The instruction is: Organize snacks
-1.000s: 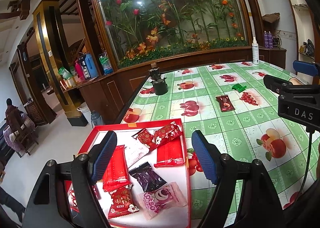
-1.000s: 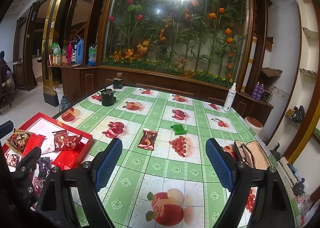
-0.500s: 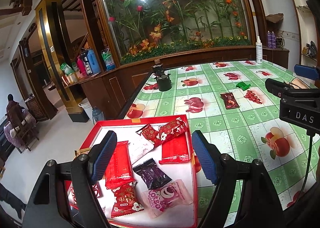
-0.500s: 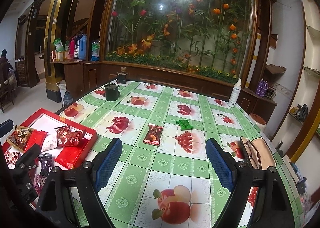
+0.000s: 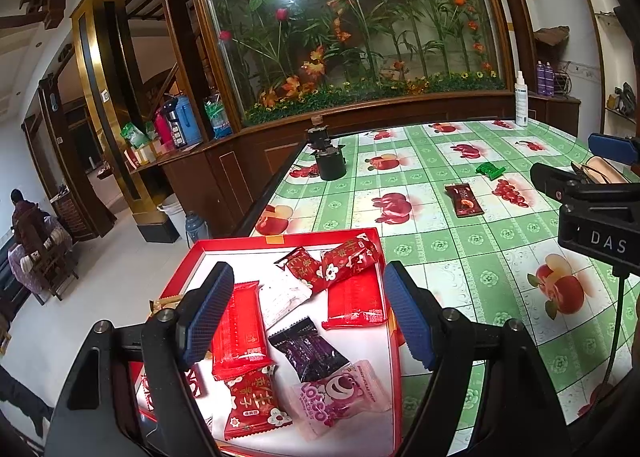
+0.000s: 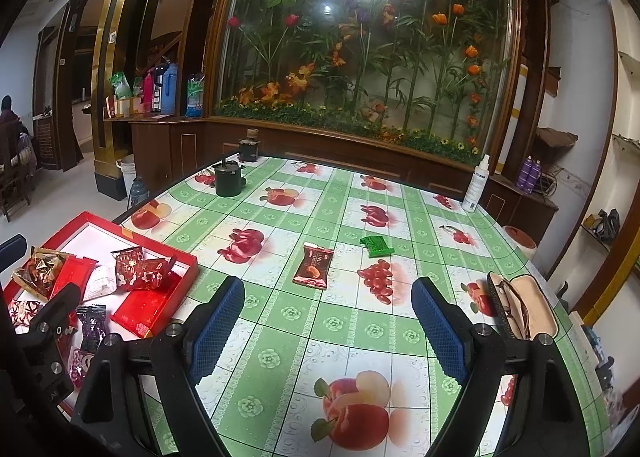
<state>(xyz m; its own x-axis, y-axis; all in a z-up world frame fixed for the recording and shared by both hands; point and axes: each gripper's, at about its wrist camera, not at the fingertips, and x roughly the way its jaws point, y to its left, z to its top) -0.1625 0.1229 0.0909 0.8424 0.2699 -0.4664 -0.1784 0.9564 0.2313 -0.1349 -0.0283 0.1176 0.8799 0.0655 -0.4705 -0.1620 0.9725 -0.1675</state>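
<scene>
Green-and-white checked oilcloth printed with fruit covers the surface (image 6: 352, 321), which fills the middle of both views. In the left wrist view, the left gripper (image 5: 308, 313) hangs over a red tray (image 5: 280, 239) at the lower centre of the frame, its blue-padded jaws wide apart with nothing between them. Inside the tray lie several wrapped snacks: a flat red packet (image 5: 238, 331), a dark purple packet (image 5: 308, 349), a pink packet (image 5: 340, 397) with a cartoon bear face, a red packet with white flowers (image 5: 250, 403), and two red patterned packets (image 5: 332, 263) near the tray's far edge.

In the right wrist view, the right gripper (image 6: 328, 331) sits at the bottom centre, jaws likewise spread and empty, above bare cloth. Beyond it, near the frame's centre, a brown snack packet (image 6: 313, 265) lies on the surface, with a small green packet (image 6: 376, 246) just up and to the right of it. Both are well apart from the tray, which shows at the left edge. An open glasses case (image 6: 524, 307) rests at the right edge, a dark pot (image 6: 229, 179) at the upper left of the surface, and a white spray bottle (image 6: 476, 185) at its far right corner.
</scene>
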